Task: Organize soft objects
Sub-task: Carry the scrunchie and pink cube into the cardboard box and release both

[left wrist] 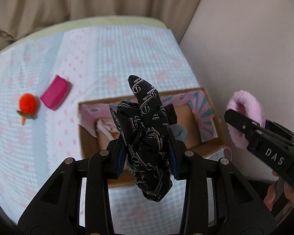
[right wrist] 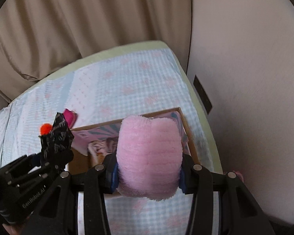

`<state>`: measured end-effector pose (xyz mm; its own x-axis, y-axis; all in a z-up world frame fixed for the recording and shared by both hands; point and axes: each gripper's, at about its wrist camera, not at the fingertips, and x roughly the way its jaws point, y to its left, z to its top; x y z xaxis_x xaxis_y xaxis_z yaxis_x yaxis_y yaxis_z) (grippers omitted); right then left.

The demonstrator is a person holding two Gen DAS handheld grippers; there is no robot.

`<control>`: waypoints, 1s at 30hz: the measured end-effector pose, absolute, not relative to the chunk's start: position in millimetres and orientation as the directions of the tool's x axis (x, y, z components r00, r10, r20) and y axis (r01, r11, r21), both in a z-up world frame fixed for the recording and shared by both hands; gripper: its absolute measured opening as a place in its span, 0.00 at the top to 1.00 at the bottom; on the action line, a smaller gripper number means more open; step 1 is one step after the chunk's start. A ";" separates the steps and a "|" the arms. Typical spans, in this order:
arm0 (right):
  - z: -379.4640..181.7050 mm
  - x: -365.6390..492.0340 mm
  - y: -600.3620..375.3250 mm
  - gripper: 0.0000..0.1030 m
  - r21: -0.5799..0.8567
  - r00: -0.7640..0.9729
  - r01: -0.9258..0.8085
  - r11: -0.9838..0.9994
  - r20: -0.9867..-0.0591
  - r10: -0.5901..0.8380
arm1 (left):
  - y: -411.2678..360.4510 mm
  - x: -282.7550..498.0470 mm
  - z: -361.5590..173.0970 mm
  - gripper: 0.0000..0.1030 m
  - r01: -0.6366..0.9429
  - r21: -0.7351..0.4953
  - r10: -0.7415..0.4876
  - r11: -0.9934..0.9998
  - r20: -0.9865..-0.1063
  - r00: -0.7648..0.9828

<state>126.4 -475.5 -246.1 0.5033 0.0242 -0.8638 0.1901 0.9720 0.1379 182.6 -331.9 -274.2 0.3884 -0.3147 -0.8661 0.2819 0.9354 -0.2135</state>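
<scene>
While clamped on a crumpled black satin scarf with pale script lettering (left wrist: 147,137), left claw (left wrist: 147,154) hovers above the near rim of an open cardboard box with a pink-and-teal printed lining (left wrist: 207,107), scarf ends sticking up and dangling below the fingers. Closed likewise, right claw (right wrist: 148,168) pinching a fluffy pink plush roll (right wrist: 149,156) between blue pads, held over the same box toward its right side. Already lying inside the box: pale pink cloth, something dark and a grey-blue fuzzy piece, none clearly identifiable. Well to the left of the box, on a blue-and-white gingham bed cover with pink motifs (left wrist: 117,54), waiting: a magenta rectangular pouch (left wrist: 55,92) and, just beyond it, a small orange-red pompom with green leaves (left wrist: 27,105).

Judged best for this step: lower each bundle well inside the walls before opening, one claw at a time to avoid collision over the narrow opening. Aim the scarf at the bare cardboard floor nearest the front wall; watch the hanging tail, likely to drape over the rim. Release the plush roll low, since it may bounce or unroll.
</scene>
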 end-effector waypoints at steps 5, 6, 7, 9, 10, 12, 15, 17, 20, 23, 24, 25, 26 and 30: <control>-296.3 158.6 -497.8 0.59 0.194 0.422 0.209 0.959 -0.902 0.091 | -355.6 202.6 -335.3 0.68 0.284 -0.184 -0.268 0.941 -0.917 0.295; -305.0 163.5 -500.1 0.59 0.195 0.409 0.207 0.959 -0.907 0.096 | -355.5 205.3 -346.0 0.68 0.282 -0.178 -0.259 0.943 -0.924 0.283; -315.1 169.4 -502.1 0.59 0.197 0.393 0.203 0.959 -0.914 0.104 | -356.1 206.4 -353.7 0.68 0.279 -0.174 -0.252 0.944 -0.929 0.272; -330.0 176.9 -506.1 0.59 0.205 0.372 0.198 0.959 -0.920 0.120 | -358.0 209.7 -368.2 0.68 0.269 -0.161 -0.230 0.950 -0.940 0.252; -336.4 181.2 -508.4 0.59 0.211 0.364 0.195 0.958 -0.922 0.129 | -360.3 210.6 -373.3 0.68 0.265 -0.145 -0.213 0.953 -0.945 0.248; -346.8 187.0 -510.5 0.59 0.218 0.348 0.193 0.957 -0.927 0.141 | -364.7 211.9 -382.2 0.68 0.263 -0.112 -0.177 0.958 -0.955 0.239; -354.9 192.3 -512.9 0.59 0.210 0.340 0.193 0.958 -0.931 0.135 | -370.8 214.2 -389.5 0.57 0.281 -0.071 -0.138 0.957 -0.964 0.228; -358.7 196.0 -514.7 0.39 0.231 0.334 0.190 0.954 -0.929 0.159 | -376.6 214.7 -391.1 0.00 0.305 -0.047 -0.116 0.951 -0.971 0.210; -362.0 197.7 -516.1 0.00 0.259 0.338 0.164 0.952 -0.921 0.192 | -376.8 209.9 -385.3 0.00 0.314 0.011 -0.071 0.949 -0.966 0.250; -364.0 195.3 -517.8 0.00 0.270 0.346 0.146 0.952 -0.915 0.207 | -373.8 208.4 -384.8 0.00 0.322 -0.014 -0.095 0.947 -0.967 0.235; -365.3 195.1 -517.8 0.00 0.275 0.347 0.145 0.950 -0.914 0.212 | -372.8 208.4 -384.2 0.00 0.320 -0.018 -0.098 0.947 -0.967 0.234; -366.4 194.7 -517.9 0.00 0.278 0.347 0.146 0.949 -0.913 0.214 | -372.4 208.4 -383.5 0.00 0.319 -0.023 -0.102 0.948 -0.967 0.234; -367.4 194.1 -518.2 0.00 0.280 0.346 0.146 0.949 -0.913 0.216 | -371.8 208.8 -382.5 0.00 0.316 -0.027 -0.105 0.948 -0.967 0.234; -366.2 193.7 -516.3 0.00 0.279 0.334 0.138 0.950 -0.917 0.220 | -372.5 207.4 -375.6 0.00 0.324 -0.026 -0.109 0.946 -0.964 0.243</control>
